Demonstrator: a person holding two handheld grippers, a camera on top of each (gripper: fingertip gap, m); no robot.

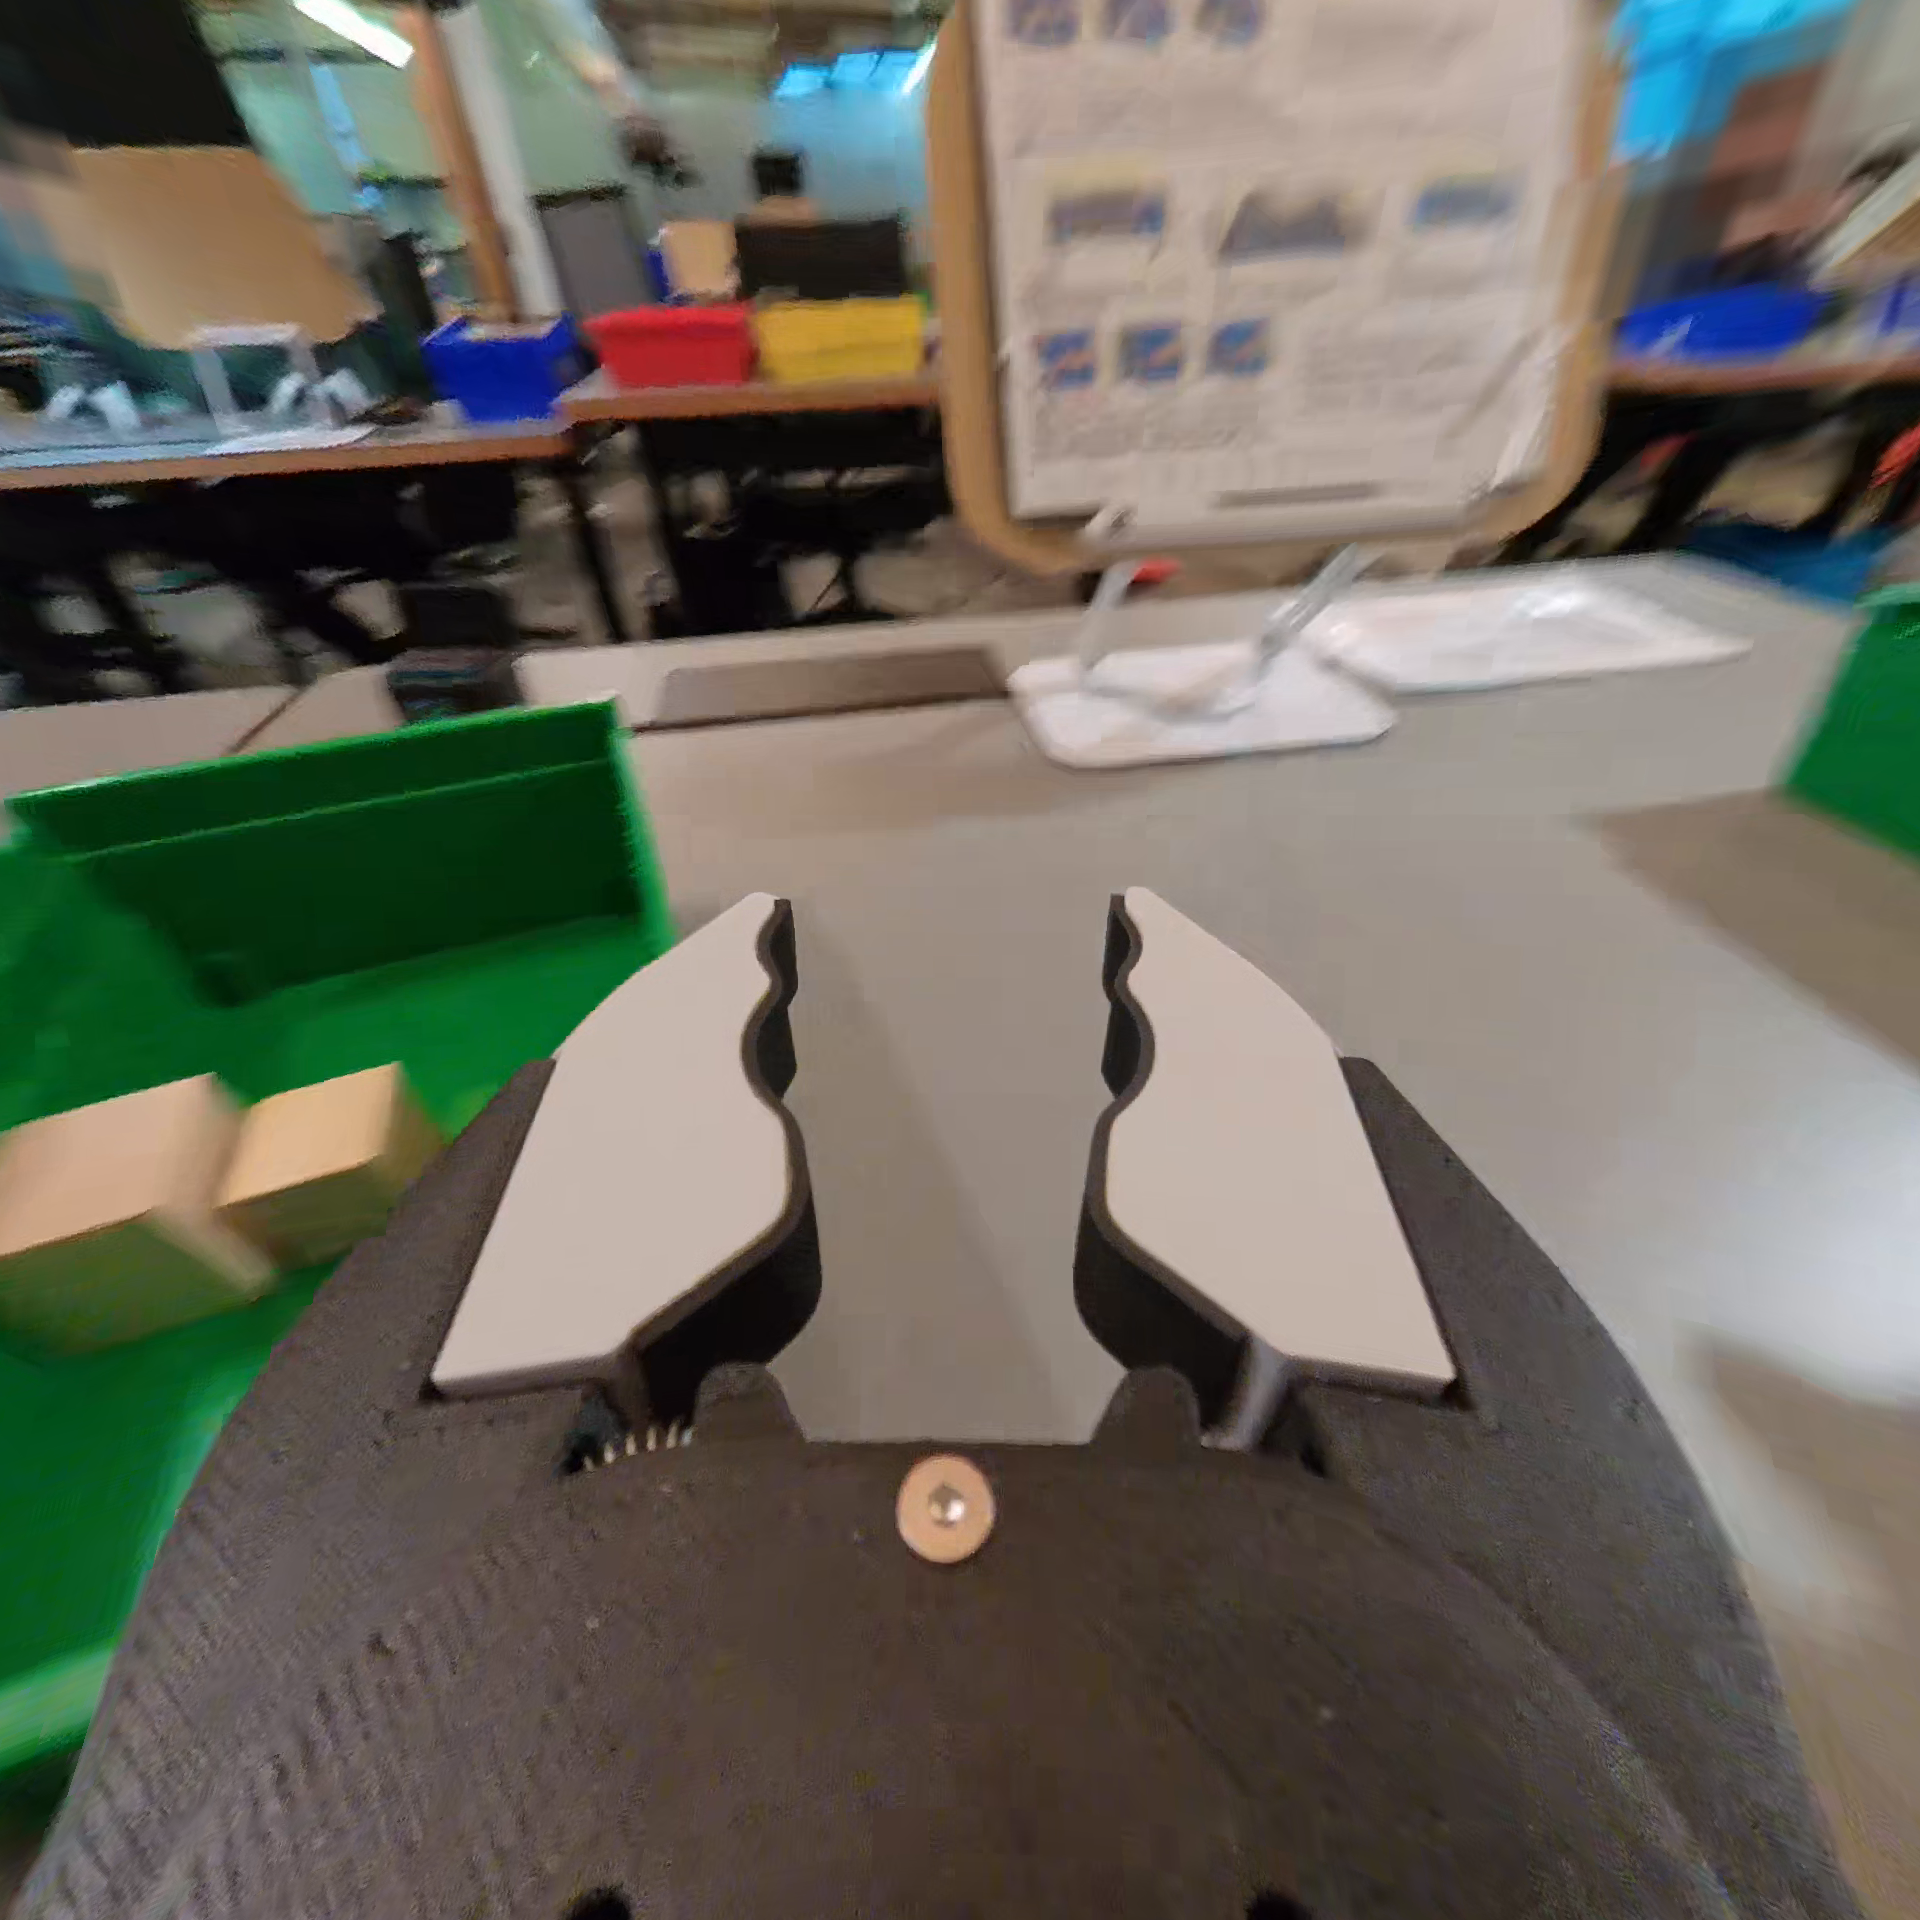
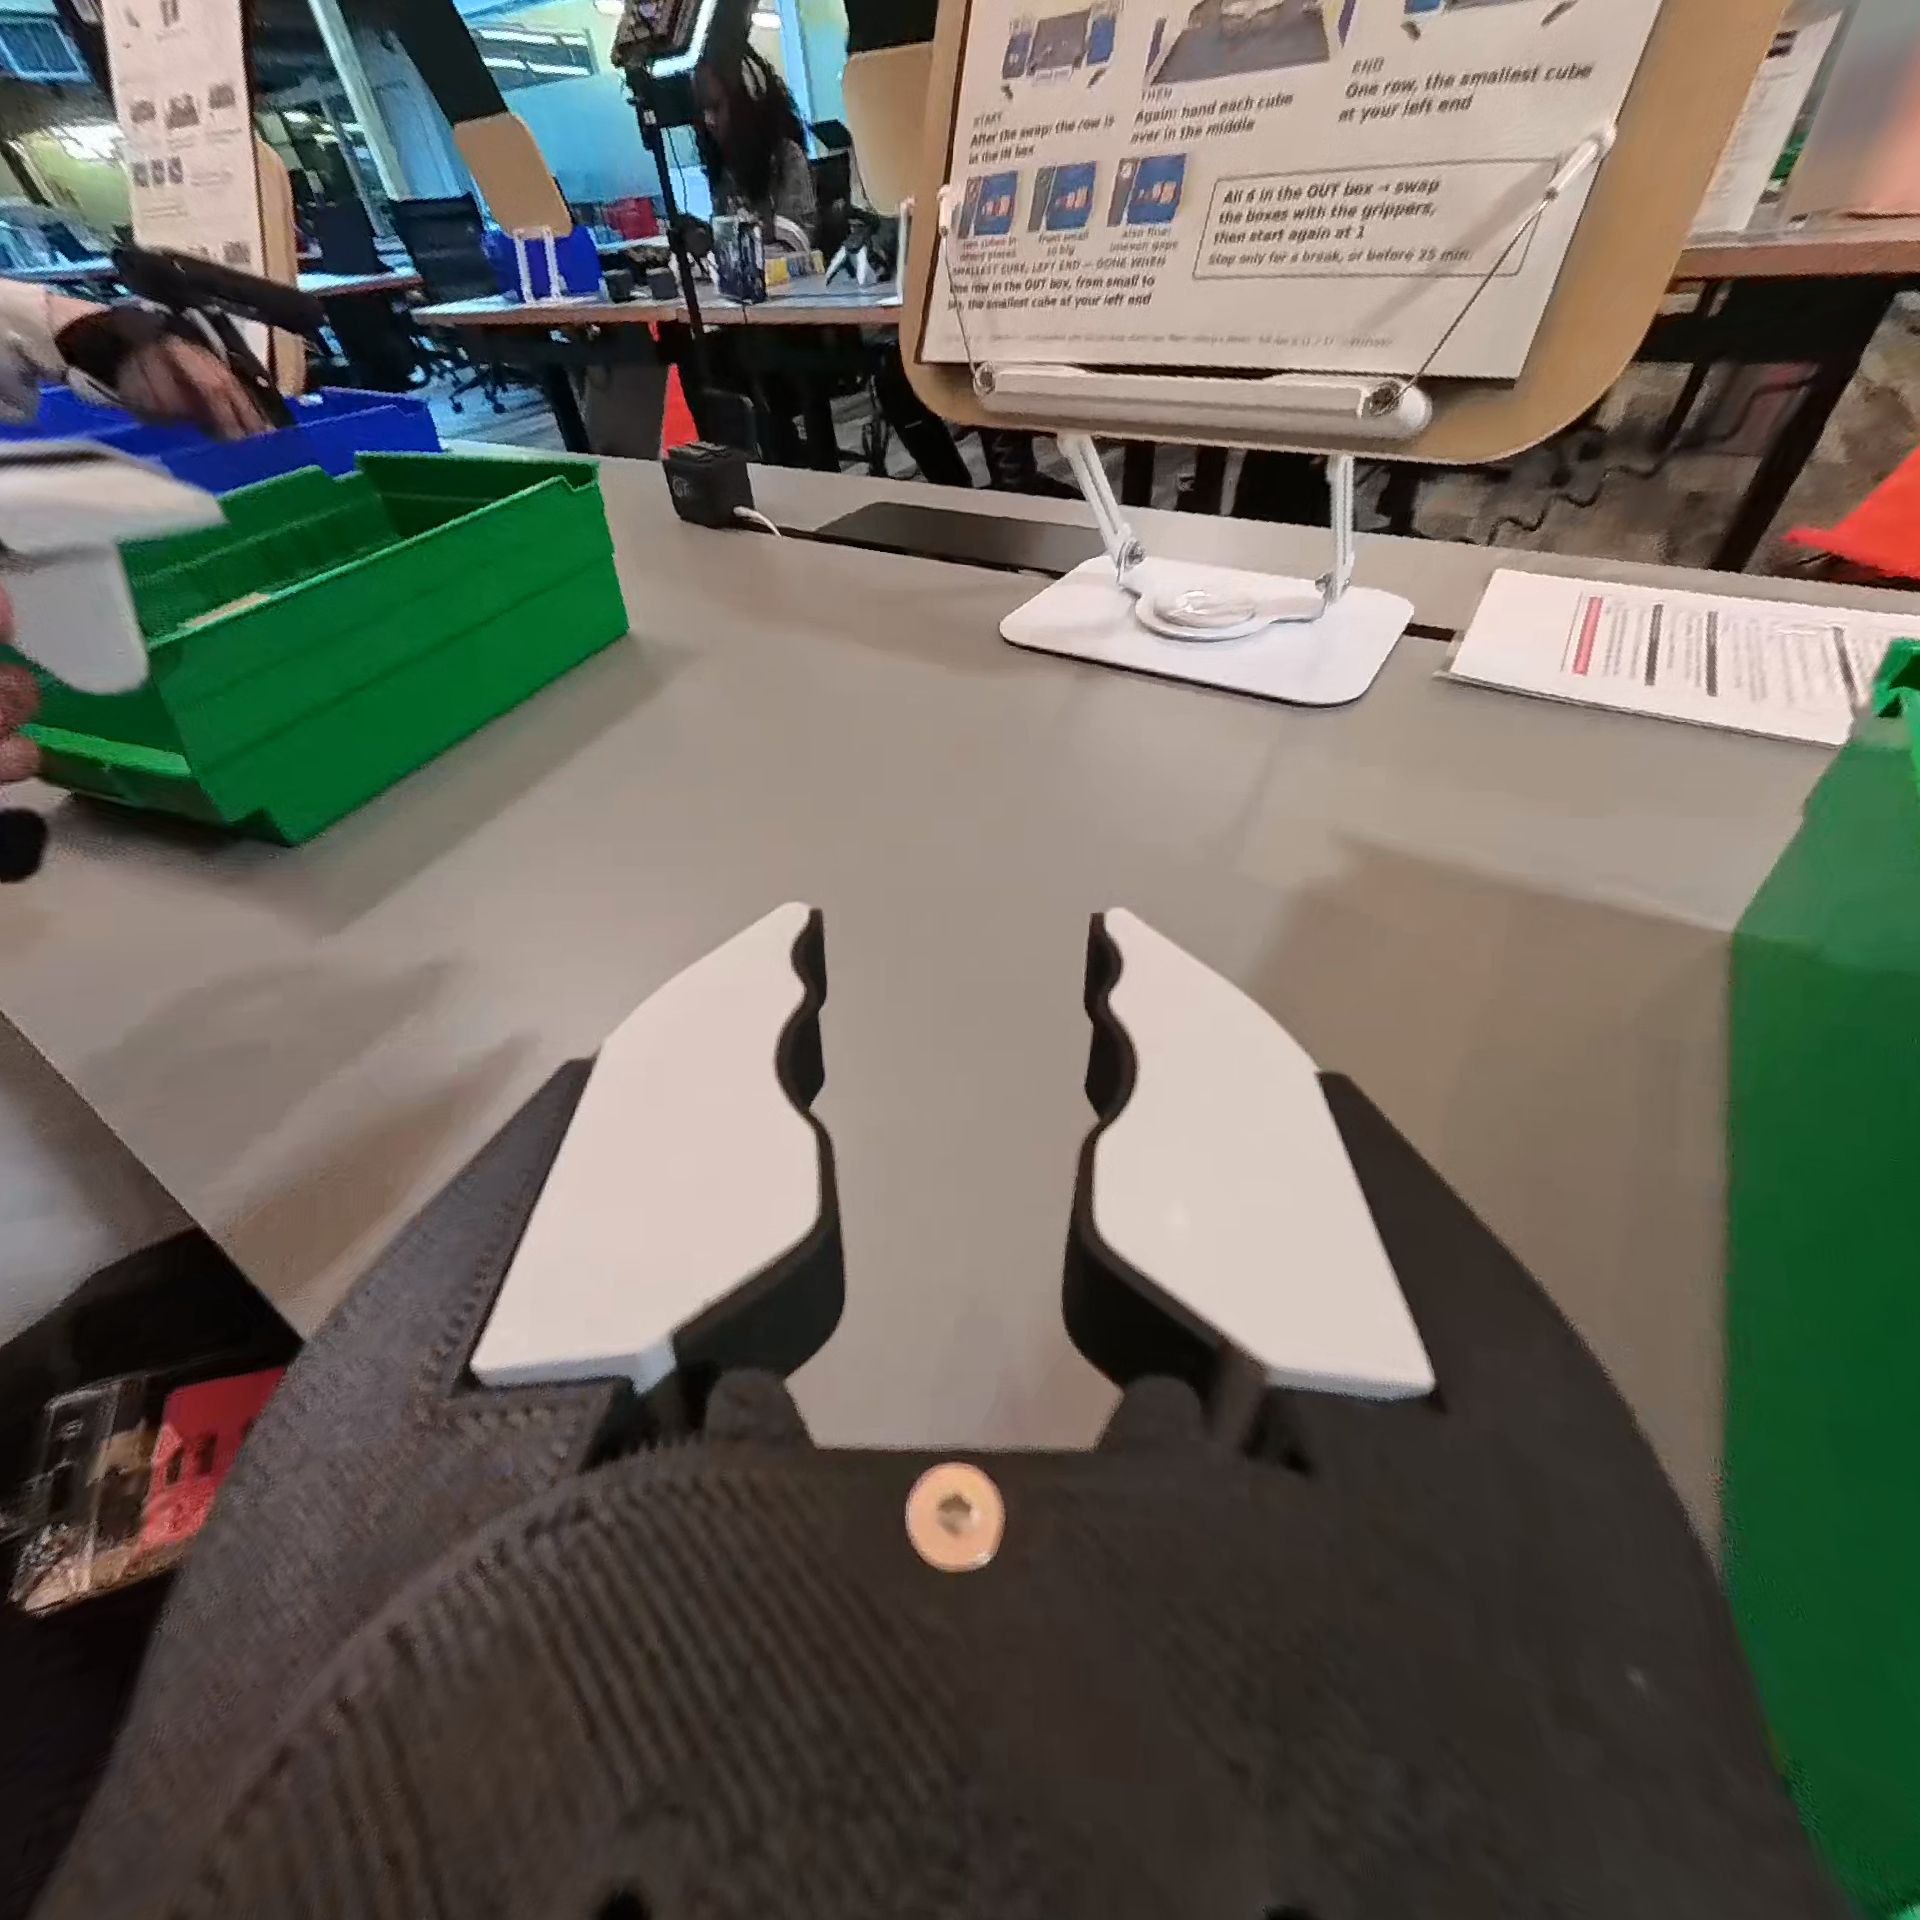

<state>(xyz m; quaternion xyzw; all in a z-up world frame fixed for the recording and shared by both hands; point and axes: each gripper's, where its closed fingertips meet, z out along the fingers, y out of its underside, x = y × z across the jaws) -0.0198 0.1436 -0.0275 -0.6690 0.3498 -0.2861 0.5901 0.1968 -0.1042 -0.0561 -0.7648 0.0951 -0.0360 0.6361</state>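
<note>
My left gripper [image 1: 951,914] is open and empty, above the grey table [image 1: 1143,935], just right of a green bin [image 1: 312,862]. Wooden cubes [image 1: 312,1153] lie in that bin at the left edge, blurred. My right gripper [image 2: 956,930] is open and empty over the bare table [image 2: 935,779]. The same green bin [image 2: 395,623] stands to its far left. A second green bin [image 2: 1829,1195] rises close on its right. The left gripper's white finger [image 2: 73,561] shows blurred at the left edge, over the first bin.
A document stand with a printed sheet [image 2: 1226,208] stands on a white base [image 2: 1205,634] at the table's back. A printed paper [image 2: 1683,655] lies back right. A black charger [image 2: 707,483] sits behind the bin. Desks with coloured bins [image 1: 675,343] lie beyond.
</note>
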